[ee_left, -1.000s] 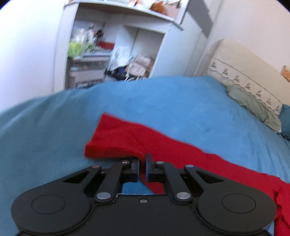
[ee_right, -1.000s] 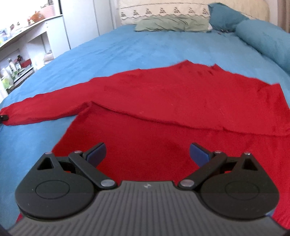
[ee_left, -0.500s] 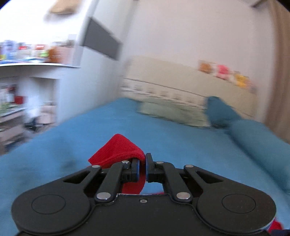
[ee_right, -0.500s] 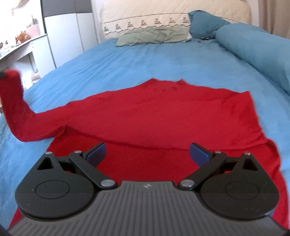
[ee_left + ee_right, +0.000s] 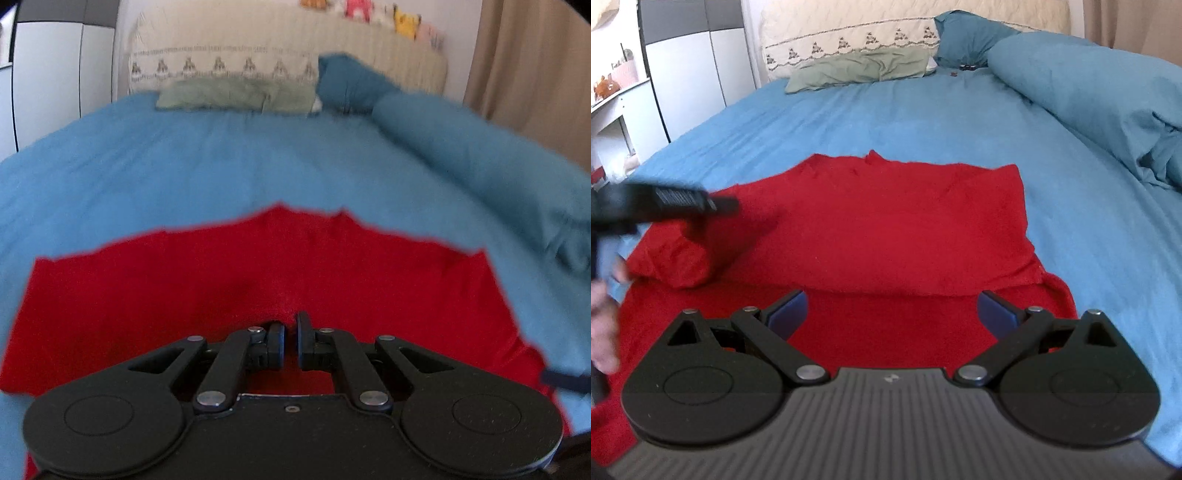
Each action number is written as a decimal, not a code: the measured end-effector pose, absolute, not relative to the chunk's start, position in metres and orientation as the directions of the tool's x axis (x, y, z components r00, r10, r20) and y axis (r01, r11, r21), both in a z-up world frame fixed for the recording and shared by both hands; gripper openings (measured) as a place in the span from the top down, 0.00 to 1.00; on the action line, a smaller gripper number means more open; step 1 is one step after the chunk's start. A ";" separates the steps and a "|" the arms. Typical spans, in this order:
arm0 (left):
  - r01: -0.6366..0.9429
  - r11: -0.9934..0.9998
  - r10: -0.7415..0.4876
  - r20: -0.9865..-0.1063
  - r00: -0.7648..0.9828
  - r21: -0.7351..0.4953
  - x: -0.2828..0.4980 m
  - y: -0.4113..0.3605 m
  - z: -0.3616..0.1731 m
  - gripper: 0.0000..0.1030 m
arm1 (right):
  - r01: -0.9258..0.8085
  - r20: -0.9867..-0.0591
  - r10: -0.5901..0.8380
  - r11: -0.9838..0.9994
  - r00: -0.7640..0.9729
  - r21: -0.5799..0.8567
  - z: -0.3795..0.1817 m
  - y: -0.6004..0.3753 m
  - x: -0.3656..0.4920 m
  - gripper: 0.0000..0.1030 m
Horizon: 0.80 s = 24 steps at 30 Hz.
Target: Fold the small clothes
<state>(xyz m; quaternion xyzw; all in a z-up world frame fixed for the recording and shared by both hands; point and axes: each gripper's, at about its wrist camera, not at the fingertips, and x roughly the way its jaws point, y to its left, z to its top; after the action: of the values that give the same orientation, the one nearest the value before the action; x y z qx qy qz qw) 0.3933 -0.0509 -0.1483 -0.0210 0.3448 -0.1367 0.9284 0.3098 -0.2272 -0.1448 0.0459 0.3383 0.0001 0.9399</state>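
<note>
A red long-sleeved top (image 5: 886, 236) lies spread on the blue bed (image 5: 886, 114); it also fills the near part of the left wrist view (image 5: 258, 280). My left gripper (image 5: 290, 339) is shut on the red sleeve end and holds it over the body of the top. In the right wrist view the left gripper (image 5: 727, 205) comes in from the left, with the sleeve rolled in a bulge (image 5: 679, 262) under it. My right gripper (image 5: 892, 312) is open and empty, low over the top's near part.
Pillows (image 5: 857, 68) and a cream headboard (image 5: 849, 33) lie at the far end. A rolled blue duvet (image 5: 1089, 92) runs along the right side. White cupboards (image 5: 690, 77) stand left of the bed. A curtain (image 5: 535, 62) hangs at the far right.
My left gripper lifted the sleeve off the bed at the left and carried it right, over the top's body. The right gripper stayed open, shifting slightly.
</note>
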 end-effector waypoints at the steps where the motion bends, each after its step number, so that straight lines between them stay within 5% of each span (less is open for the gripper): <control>1: 0.239 0.963 -0.263 -0.646 0.717 -0.127 0.393 -0.051 -0.153 0.93 | 0.028 -0.635 0.030 0.996 0.772 0.081 -0.147 -0.228 0.308 0.00; 2: 0.241 0.962 -0.263 -0.654 0.709 -0.125 0.392 -0.052 -0.158 0.92 | 0.026 -0.635 0.030 0.997 0.772 0.079 -0.149 -0.229 0.308 0.00; 4: 0.251 0.960 -0.265 -0.670 0.694 -0.121 0.388 -0.051 -0.163 0.69 | 0.023 -0.639 0.040 0.996 0.768 0.090 -0.152 -0.231 0.309 0.00; 6: 0.266 0.958 -0.270 -0.664 0.697 -0.110 0.381 -0.045 -0.159 0.28 | 0.020 -0.642 0.047 0.995 0.765 0.097 -0.153 -0.229 0.313 0.00; 9: 0.245 0.963 -0.258 -0.639 0.724 -0.112 0.364 -0.021 -0.147 0.14 | 0.001 -0.639 0.057 0.996 0.767 0.090 -0.151 -0.224 0.315 0.00; 20: 0.087 0.993 -0.116 -0.651 0.750 -0.077 0.343 0.067 -0.138 0.13 | -0.217 -0.648 0.118 0.973 0.753 -0.074 -0.132 -0.136 0.348 0.00; 24: 0.073 0.997 -0.081 -0.658 0.748 -0.040 0.339 0.084 -0.142 0.13 | -0.307 -0.654 0.111 0.932 0.748 -0.193 -0.137 -0.093 0.366 0.08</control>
<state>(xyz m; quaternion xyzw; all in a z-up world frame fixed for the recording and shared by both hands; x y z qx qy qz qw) 0.3395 0.0842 -0.1418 -0.0057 0.3523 -0.0414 0.9349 0.3662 -0.0928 -0.1373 -0.1458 0.3363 0.1130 0.9235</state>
